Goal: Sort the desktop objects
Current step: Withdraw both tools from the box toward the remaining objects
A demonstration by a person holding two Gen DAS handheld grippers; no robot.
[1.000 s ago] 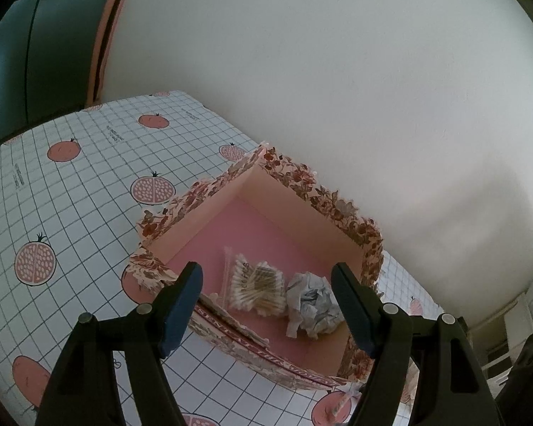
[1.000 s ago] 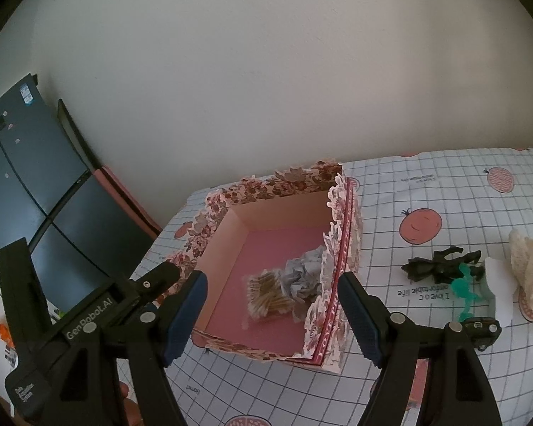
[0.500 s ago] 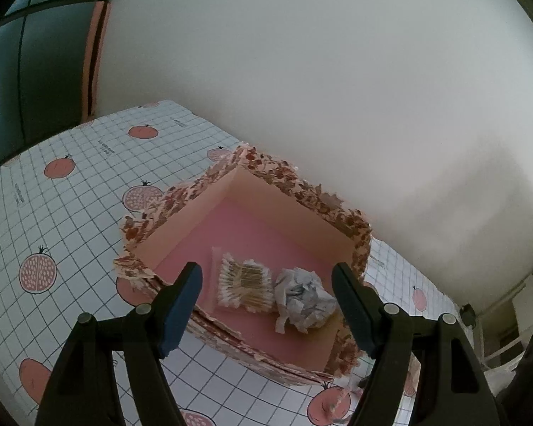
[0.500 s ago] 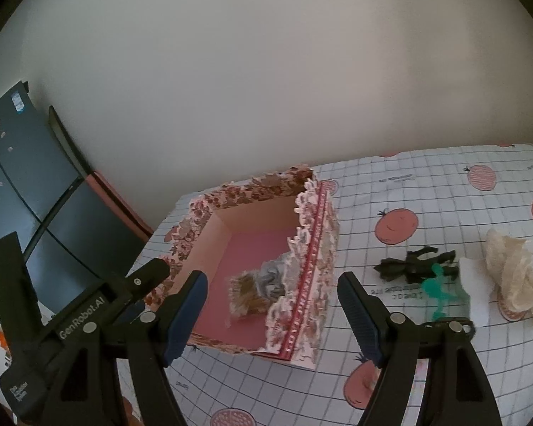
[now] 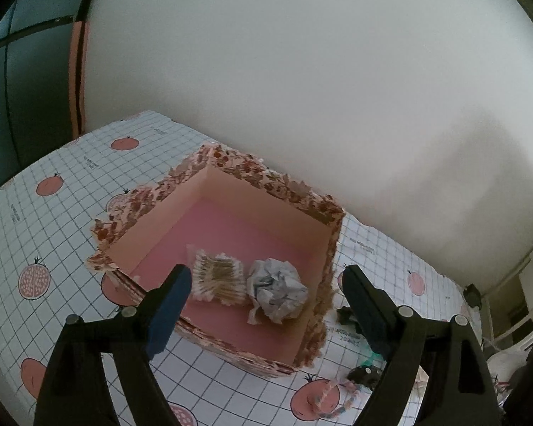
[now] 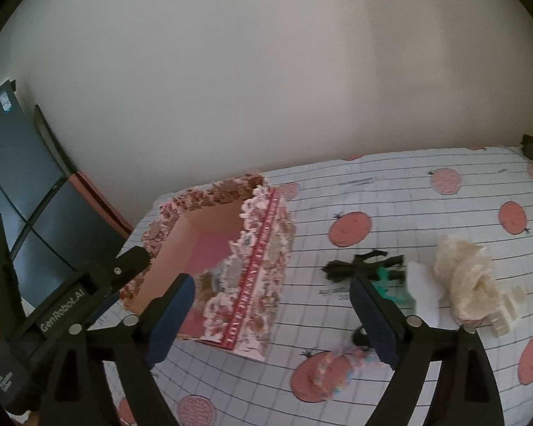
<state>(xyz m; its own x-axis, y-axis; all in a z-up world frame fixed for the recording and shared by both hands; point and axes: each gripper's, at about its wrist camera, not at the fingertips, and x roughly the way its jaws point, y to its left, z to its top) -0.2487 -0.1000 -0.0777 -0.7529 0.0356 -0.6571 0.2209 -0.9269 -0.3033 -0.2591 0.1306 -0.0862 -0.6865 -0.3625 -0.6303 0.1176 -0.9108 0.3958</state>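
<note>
A floral cardboard box (image 5: pixel 259 177) with a pink inside holds a bag of cotton swabs (image 5: pixel 218 278) and a crumpled paper ball (image 5: pixel 277 289). My left gripper (image 5: pixel 263 314) is open and empty above the box's near side. My right gripper (image 6: pixel 273 319) is open and empty, to the right of the box (image 6: pixel 263 255). On the cloth to the right of the box lie a black bow (image 6: pixel 359 266), a green item (image 6: pixel 391 289), a white card (image 6: pixel 423 291), a cream lace bundle (image 6: pixel 469 284) and a bead bracelet (image 6: pixel 334 369).
The table carries a white grid cloth with pink fruit prints (image 5: pixel 46 213). A white wall stands right behind the box. A dark cabinet (image 6: pixel 21 184) is at the left. A small white block (image 6: pixel 508 309) lies by the lace bundle.
Both grippers have pulled back and up from the box. The right view has swung right, so the loose items beside the box now show more centrally.
</note>
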